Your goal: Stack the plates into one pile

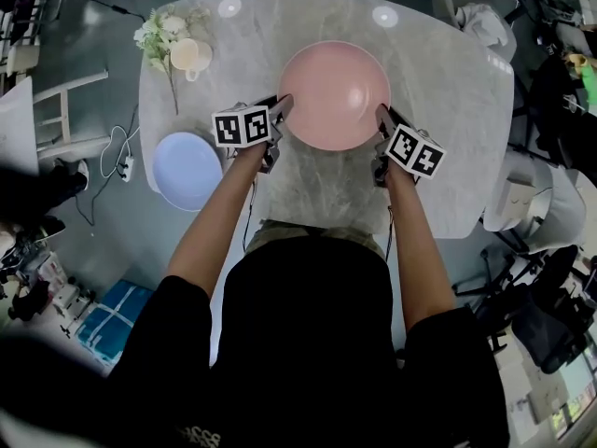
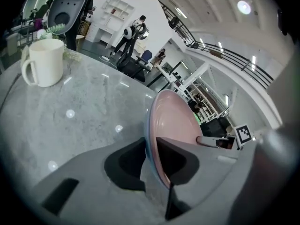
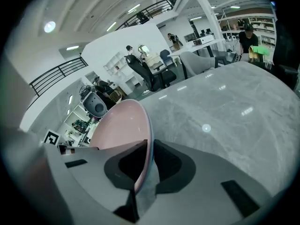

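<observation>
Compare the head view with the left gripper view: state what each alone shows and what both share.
Head view only: blue plate, the person's forearms. Left gripper view only: white shelves, balcony railing. Both: pink plate, its rim clamped by the left tongs, plus mug and table.

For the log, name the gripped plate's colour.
Pink plate; best seen in the head view.

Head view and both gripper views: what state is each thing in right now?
Pink plate: rim gripped on two opposite sides.
Left gripper: shut on that plate's left rim.
Right gripper: shut on its right rim.
Blue plate: flat on the table, unstacked, untouched.
Mug: upright.
Flowers: lying beside the mug.
</observation>
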`<act>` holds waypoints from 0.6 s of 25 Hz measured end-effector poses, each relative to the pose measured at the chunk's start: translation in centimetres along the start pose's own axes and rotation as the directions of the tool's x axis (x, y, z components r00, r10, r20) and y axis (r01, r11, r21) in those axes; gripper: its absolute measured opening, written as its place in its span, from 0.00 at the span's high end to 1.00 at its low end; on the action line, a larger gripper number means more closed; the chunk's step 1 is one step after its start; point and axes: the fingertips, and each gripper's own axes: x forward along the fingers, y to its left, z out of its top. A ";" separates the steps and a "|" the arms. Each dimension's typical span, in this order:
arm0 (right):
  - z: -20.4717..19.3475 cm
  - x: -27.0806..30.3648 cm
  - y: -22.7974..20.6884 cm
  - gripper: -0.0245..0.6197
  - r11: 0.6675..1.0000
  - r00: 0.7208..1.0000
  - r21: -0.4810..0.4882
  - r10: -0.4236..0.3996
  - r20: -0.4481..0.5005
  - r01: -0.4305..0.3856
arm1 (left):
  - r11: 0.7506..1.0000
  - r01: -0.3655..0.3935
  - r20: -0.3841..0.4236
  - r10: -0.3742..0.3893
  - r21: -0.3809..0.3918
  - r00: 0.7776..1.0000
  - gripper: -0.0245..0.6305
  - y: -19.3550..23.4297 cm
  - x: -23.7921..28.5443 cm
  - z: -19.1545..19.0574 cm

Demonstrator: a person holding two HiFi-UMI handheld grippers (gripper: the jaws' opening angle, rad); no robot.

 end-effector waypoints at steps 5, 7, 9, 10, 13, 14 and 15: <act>-3.5 -6.0 2.2 0.90 0.999 0.999 0.021 0.026 0.030 -0.027 | 1.000 0.022 0.053 -0.022 0.004 0.998 0.85 -3.3 -5.8 -3.5; -5.6 -8.5 3.3 0.90 1.000 0.999 0.011 0.028 0.030 -0.028 | 1.000 0.021 0.043 -0.021 0.011 0.999 0.84 -3.9 -8.3 -5.9; -7.9 -10.7 4.1 0.90 1.000 0.999 0.010 0.029 0.027 -0.029 | 1.000 0.029 0.038 -0.028 -0.006 0.999 0.84 -4.3 -10.5 -8.6; -8.9 -11.7 4.4 0.90 1.000 0.999 0.009 0.026 0.027 -0.026 | 0.999 0.039 0.041 -0.038 -0.018 0.998 0.85 -4.6 -11.4 -9.8; -11.7 -14.7 4.8 0.90 1.000 0.999 0.000 0.012 0.032 -0.012 | 0.996 0.076 0.045 -0.074 -0.043 0.996 0.85 -5.4 -13.4 -13.0; -12.7 -15.5 4.9 0.90 1.000 0.999 -0.001 0.007 0.031 -0.007 | 0.995 0.084 0.043 -0.082 -0.046 0.996 0.85 -5.5 -13.9 -14.0; -13.7 -16.3 4.8 0.90 1.000 1.000 -0.003 0.005 0.028 -0.005 | 0.995 0.087 0.041 -0.085 -0.045 0.996 0.85 -5.7 -14.4 -15.0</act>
